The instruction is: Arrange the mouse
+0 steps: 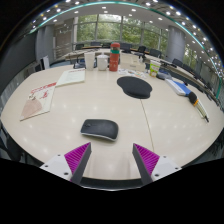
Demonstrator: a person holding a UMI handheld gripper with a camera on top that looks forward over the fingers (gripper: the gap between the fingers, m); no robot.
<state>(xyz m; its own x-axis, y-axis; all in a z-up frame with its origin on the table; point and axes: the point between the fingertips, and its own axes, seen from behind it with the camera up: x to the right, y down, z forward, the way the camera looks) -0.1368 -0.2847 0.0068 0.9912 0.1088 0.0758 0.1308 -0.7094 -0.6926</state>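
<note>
Gripper: your gripper [110, 158] is wide apart and holds nothing; its two pink pads [77, 155] face each other over the near edge of the table [170, 125].
Mouse: a flat dark mouse [99, 129] lies on the tabletop just ahead of your fingers, a little toward the left finger, touching neither.
Mouse pad: a dark oval pad [134, 86] lies well beyond the mouse, toward the far edge, with nothing on it.
Papers: a reddish booklet [38, 100] lies near the left edge; a white sheet [71, 76] lies beyond it.
Far edge: a red-and-white container [114, 59] and other small items stand there, too small to tell apart.
Right edge: a blue object [179, 86] lies there, and a thin dark pen-like thing [201, 108] lies nearer you.
</note>
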